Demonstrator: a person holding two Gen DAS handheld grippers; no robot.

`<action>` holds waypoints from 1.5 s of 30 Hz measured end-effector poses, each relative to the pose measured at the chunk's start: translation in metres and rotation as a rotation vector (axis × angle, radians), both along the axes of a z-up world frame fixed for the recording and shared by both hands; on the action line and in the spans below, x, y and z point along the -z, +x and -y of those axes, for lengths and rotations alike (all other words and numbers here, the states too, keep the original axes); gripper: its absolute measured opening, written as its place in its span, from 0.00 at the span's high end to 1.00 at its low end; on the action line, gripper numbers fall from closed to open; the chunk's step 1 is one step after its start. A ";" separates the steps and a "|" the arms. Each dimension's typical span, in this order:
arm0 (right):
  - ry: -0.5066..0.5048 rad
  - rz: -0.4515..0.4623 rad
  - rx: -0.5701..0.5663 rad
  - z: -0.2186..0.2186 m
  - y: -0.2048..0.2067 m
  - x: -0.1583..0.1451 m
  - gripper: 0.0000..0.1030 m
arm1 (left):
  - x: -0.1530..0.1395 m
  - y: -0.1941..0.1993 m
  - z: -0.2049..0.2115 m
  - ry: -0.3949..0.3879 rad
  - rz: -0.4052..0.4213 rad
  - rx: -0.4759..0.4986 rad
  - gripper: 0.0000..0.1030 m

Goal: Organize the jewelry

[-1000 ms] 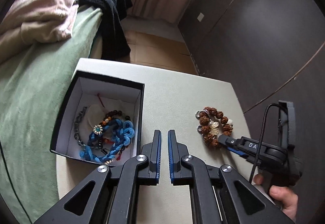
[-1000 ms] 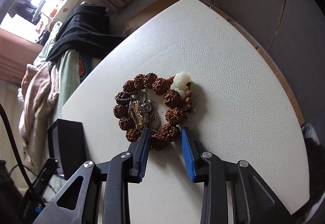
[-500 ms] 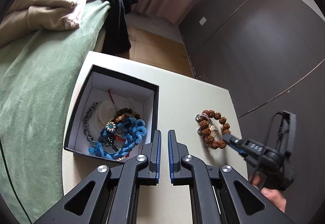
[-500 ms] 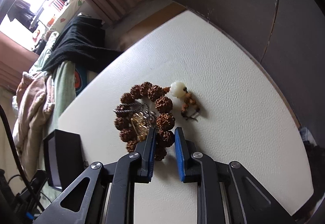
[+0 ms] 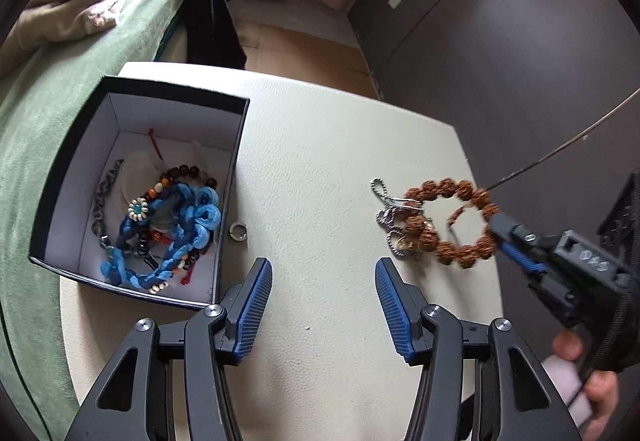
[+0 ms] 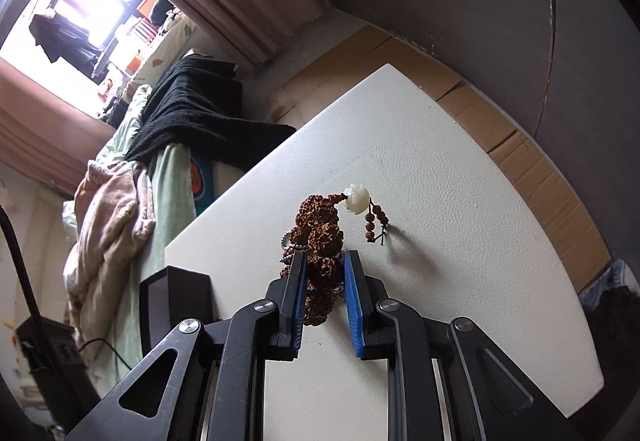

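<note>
Right wrist view: our right gripper (image 6: 325, 287) is clamped on one knobbly brown seed of the bead bracelet (image 6: 320, 237), which dangles above the white table (image 6: 460, 221). Beads are hard, the string limp, so it swings. Our left gripper (image 5: 323, 301) has just been opening, nothing between its jaws. No writing we can read.
</note>
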State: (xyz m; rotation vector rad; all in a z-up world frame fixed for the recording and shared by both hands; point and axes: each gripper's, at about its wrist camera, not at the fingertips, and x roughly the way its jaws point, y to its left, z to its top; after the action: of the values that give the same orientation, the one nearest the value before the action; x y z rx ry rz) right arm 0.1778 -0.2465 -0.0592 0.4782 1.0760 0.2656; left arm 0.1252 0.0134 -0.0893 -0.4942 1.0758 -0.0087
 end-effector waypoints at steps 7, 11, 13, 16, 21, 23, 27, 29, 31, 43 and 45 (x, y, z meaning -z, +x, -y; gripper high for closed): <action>0.063 0.053 -0.015 0.014 -0.003 -0.019 0.81 | 0.007 0.009 0.008 0.088 -0.005 0.000 0.47; 0.087 0.065 -0.030 0.015 -0.006 -0.026 0.81 | 0.010 0.011 -0.006 0.133 -0.020 -0.075 0.47; 0.097 0.069 -0.037 0.014 -0.007 -0.028 0.81 | 0.015 0.012 -0.014 0.139 -0.035 -0.103 0.47; 0.112 0.074 -0.046 0.013 -0.008 -0.031 0.81 | 0.024 0.016 -0.021 0.157 -0.061 -0.137 0.49; 0.124 0.066 -0.046 0.016 -0.008 -0.030 0.81 | 0.030 0.024 -0.009 0.267 -0.058 -0.154 0.66; 0.123 0.064 -0.043 0.017 -0.008 -0.030 0.81 | 0.032 0.026 0.000 0.329 -0.057 -0.152 0.66; 0.127 0.066 -0.036 0.021 -0.008 -0.031 0.81 | 0.034 0.025 0.007 0.412 -0.055 -0.167 0.72; 0.127 0.068 -0.034 0.021 -0.008 -0.032 0.81 | 0.034 0.025 0.009 0.431 -0.052 -0.158 0.81; 0.127 0.069 -0.036 0.019 -0.008 -0.032 0.81 | 0.033 0.025 0.010 0.430 -0.059 -0.142 0.89; 0.148 0.136 -0.102 0.002 -0.016 -0.048 0.81 | -0.015 0.007 -0.010 0.247 0.049 -0.143 0.89; 0.151 0.157 -0.115 -0.002 -0.019 -0.052 0.81 | -0.025 0.002 -0.016 0.229 0.071 -0.153 0.89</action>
State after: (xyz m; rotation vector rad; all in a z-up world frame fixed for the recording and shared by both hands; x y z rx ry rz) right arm 0.1591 -0.2445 -0.0068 0.5226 0.9353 0.4805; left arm 0.1277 0.0293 -0.0642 -0.3649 0.9539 0.2277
